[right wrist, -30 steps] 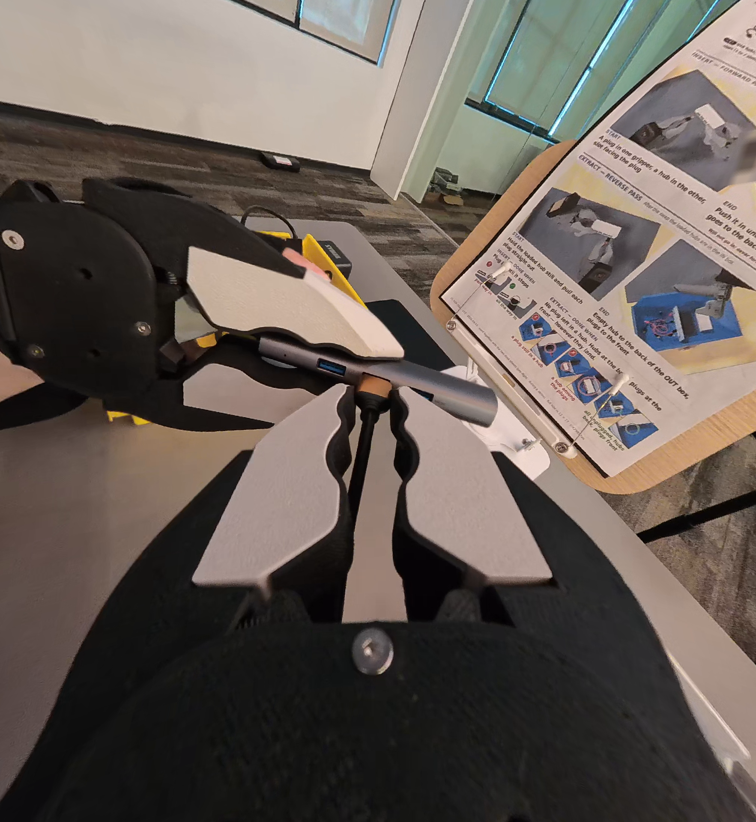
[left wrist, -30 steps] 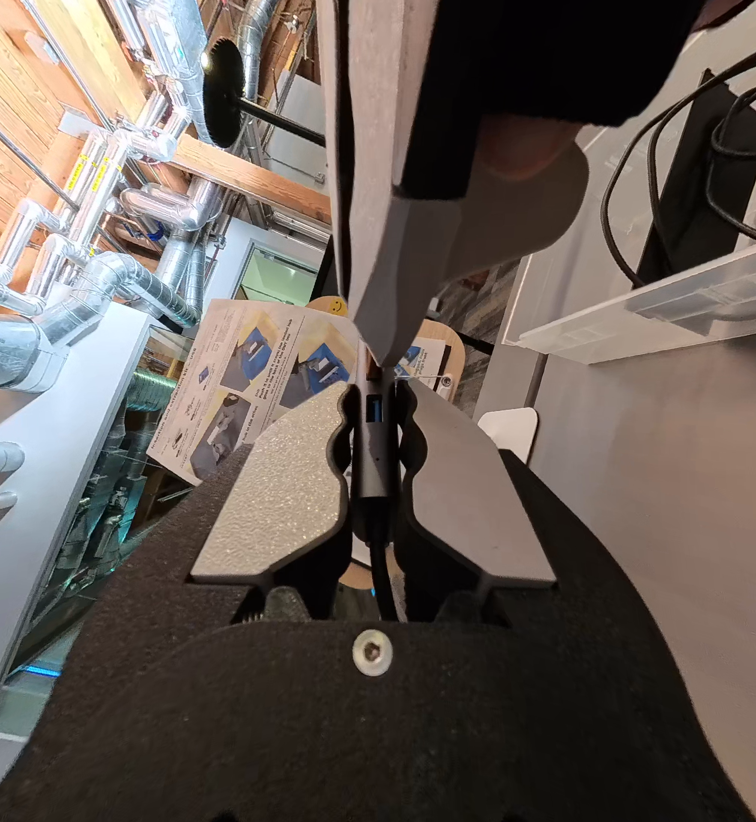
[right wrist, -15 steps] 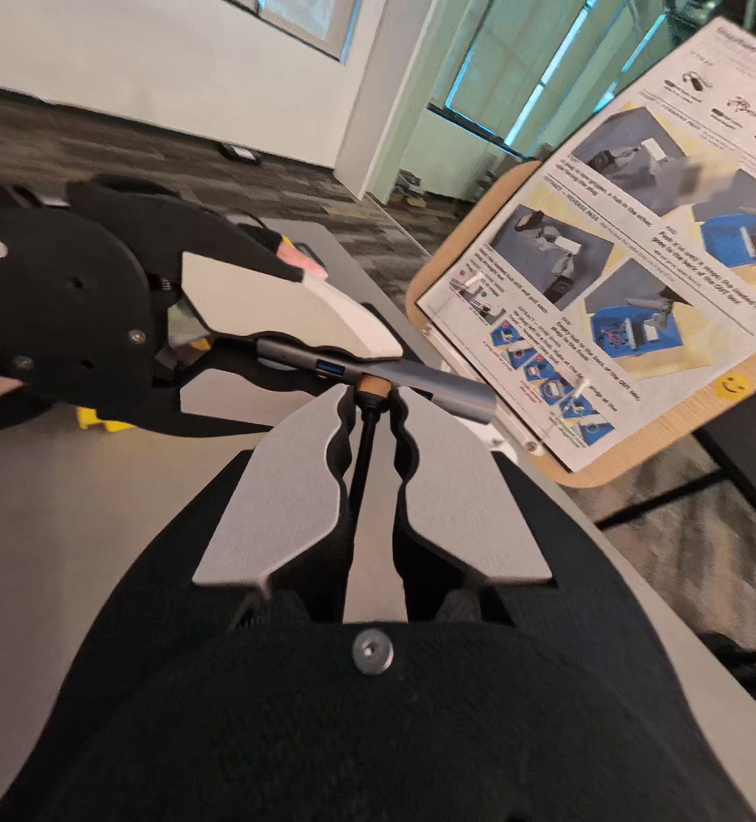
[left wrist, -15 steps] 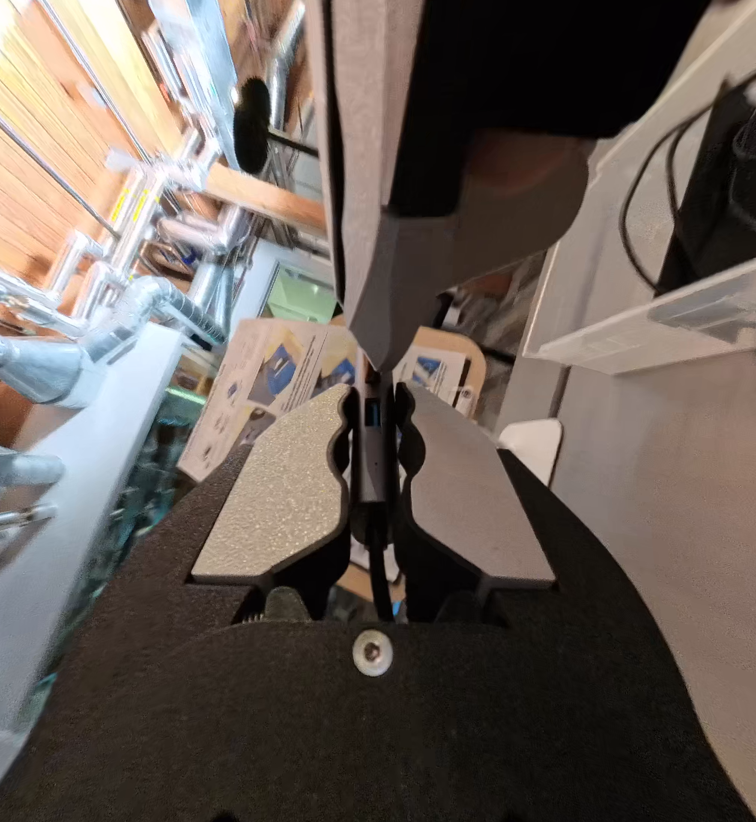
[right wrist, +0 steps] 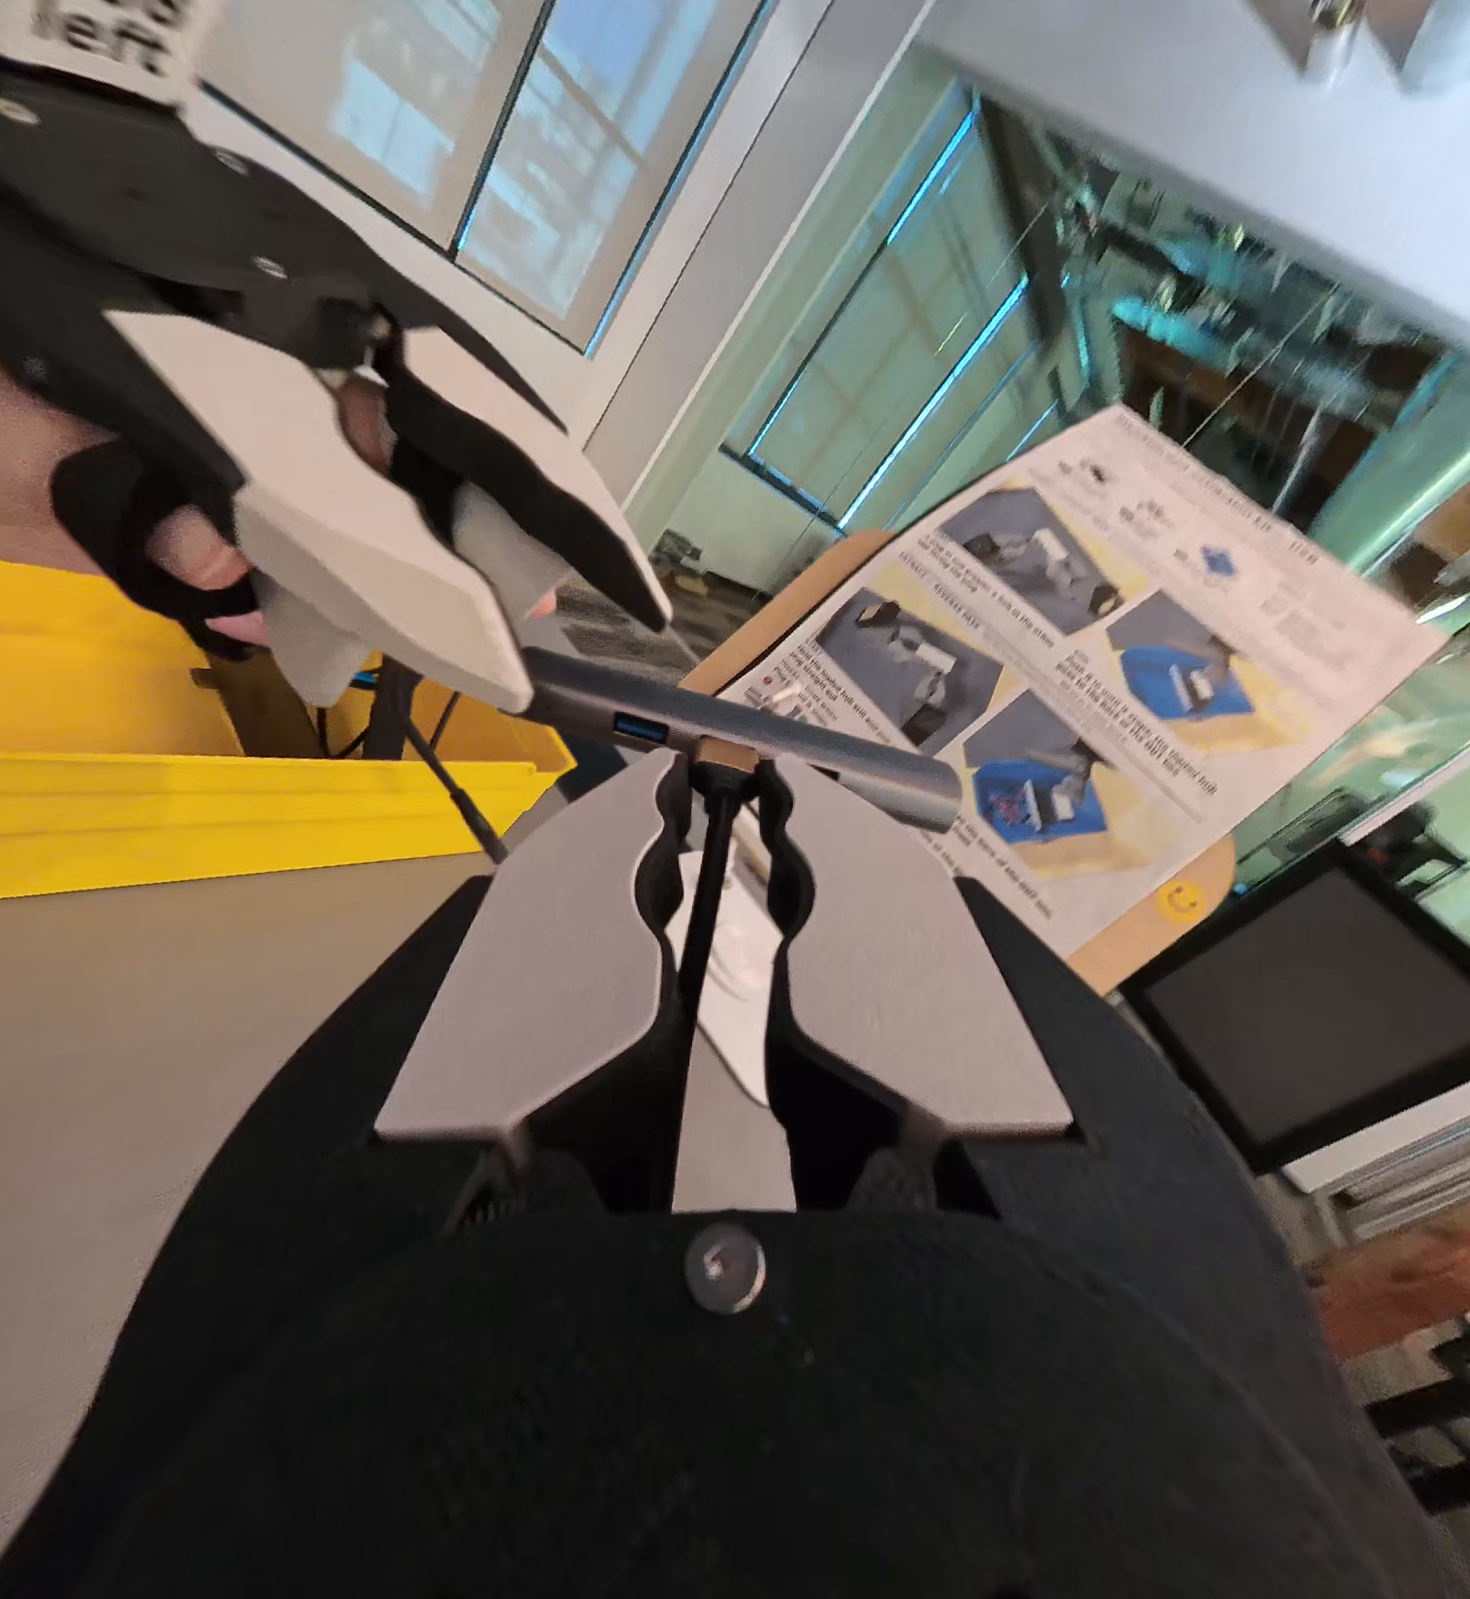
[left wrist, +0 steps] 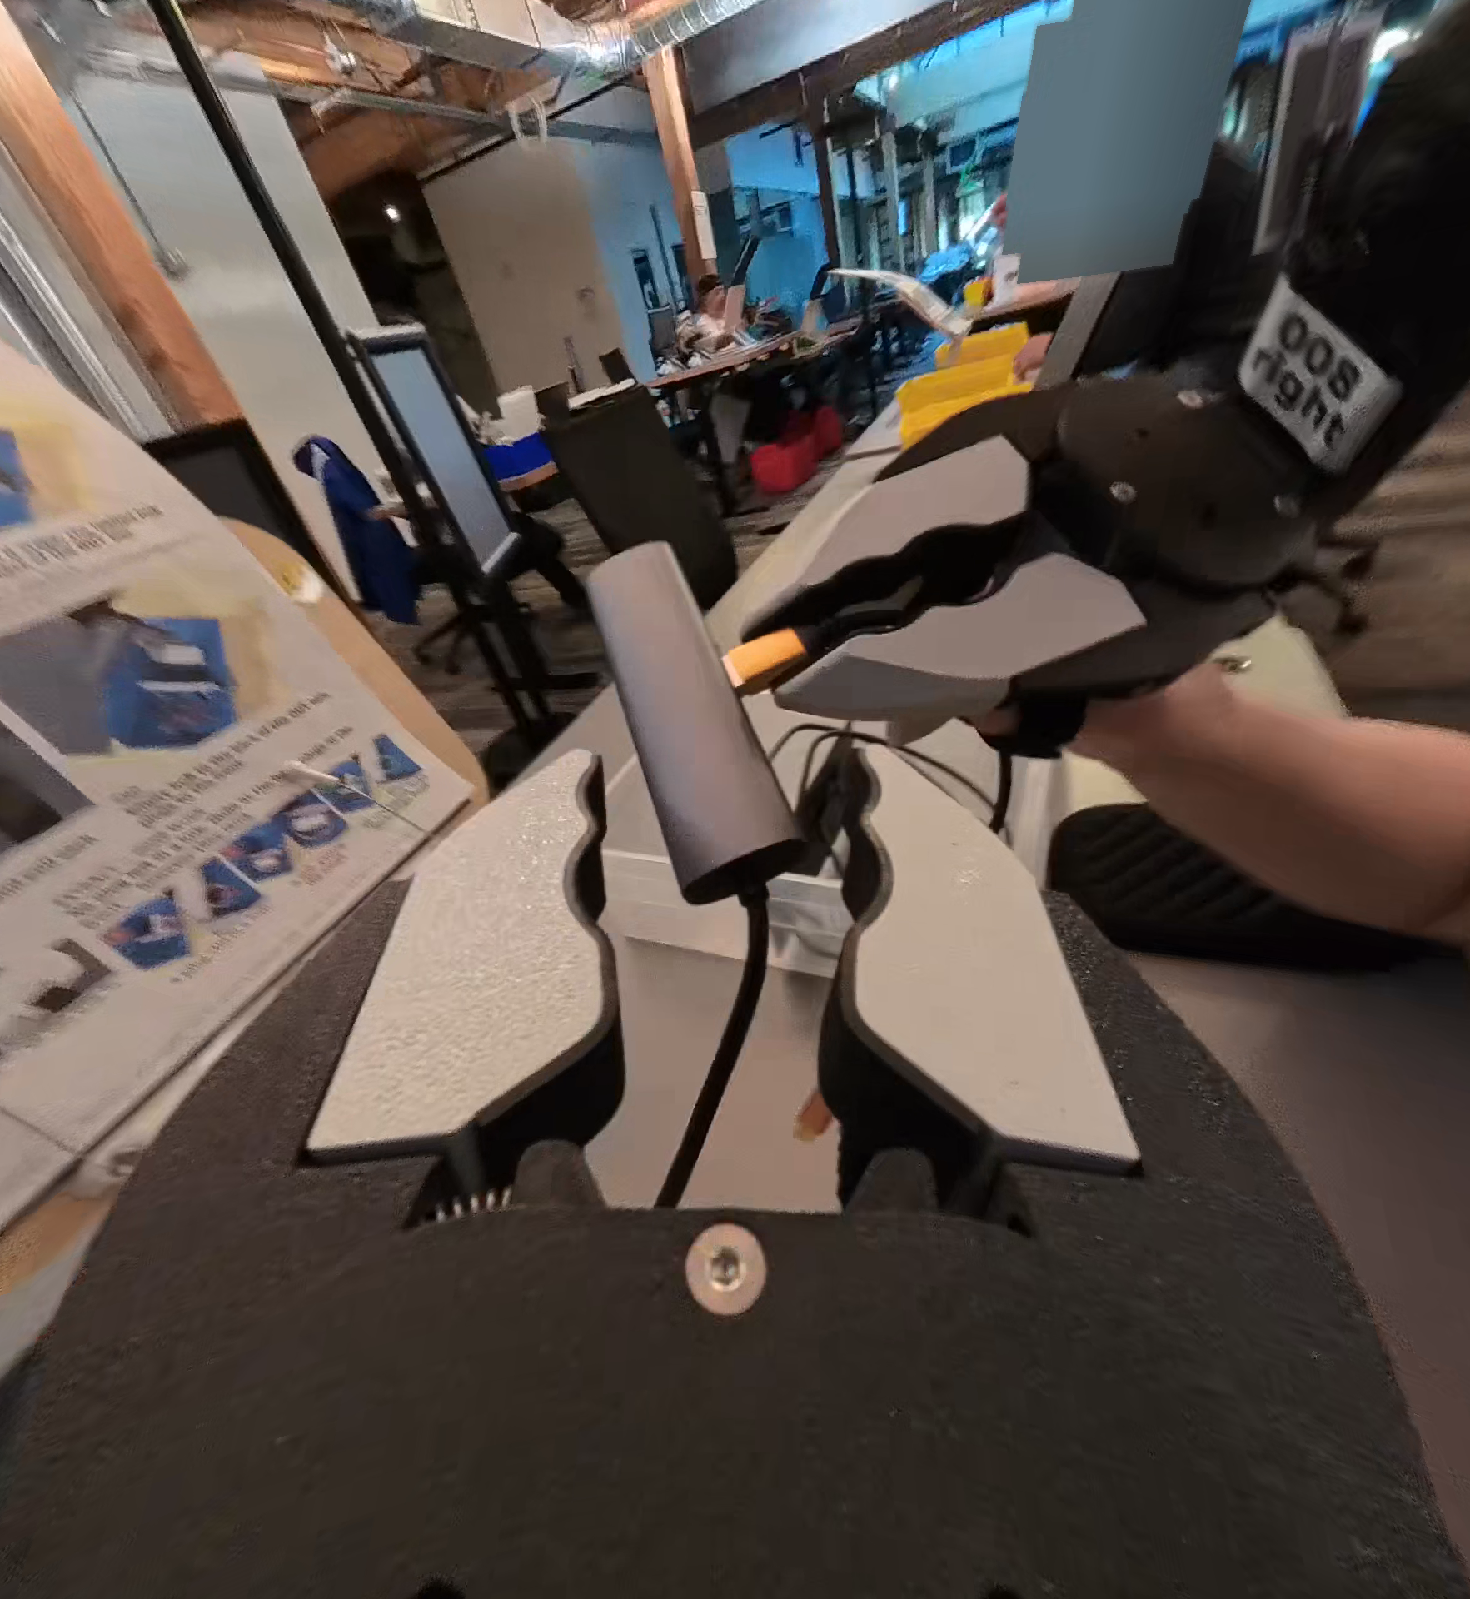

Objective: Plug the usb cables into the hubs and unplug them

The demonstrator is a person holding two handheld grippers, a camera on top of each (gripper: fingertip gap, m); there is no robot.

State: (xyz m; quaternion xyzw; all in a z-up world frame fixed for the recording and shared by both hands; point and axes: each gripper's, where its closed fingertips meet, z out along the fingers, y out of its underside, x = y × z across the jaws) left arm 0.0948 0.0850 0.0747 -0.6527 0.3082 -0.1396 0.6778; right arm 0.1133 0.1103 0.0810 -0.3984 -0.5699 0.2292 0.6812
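A dark grey USB hub stands tilted between the spread fingers of my left gripper, which is open and does not clamp it. The hub's black cable hangs down from its near end. My right gripper is shut on an orange-gold USB plug that sits in the side of the hub, beside a blue port. The plug's black cable runs back between the right fingers. The left wrist view shows the right gripper coming from the right. The right wrist view shows the left gripper at the hub's left end.
A printed instruction sheet on a wooden board stands just behind the hub, and also shows in the left wrist view. A yellow bin sits at the left on the grey table. A clear bin holds cables. A dark monitor is at the right. The gap from one gripper's tips to the other's is roughly 4 centimeters.
My left gripper was shut on the hub and has opened and let go of it. Both grippers have swung round. The plug has stayed in the hub, held by the right gripper.
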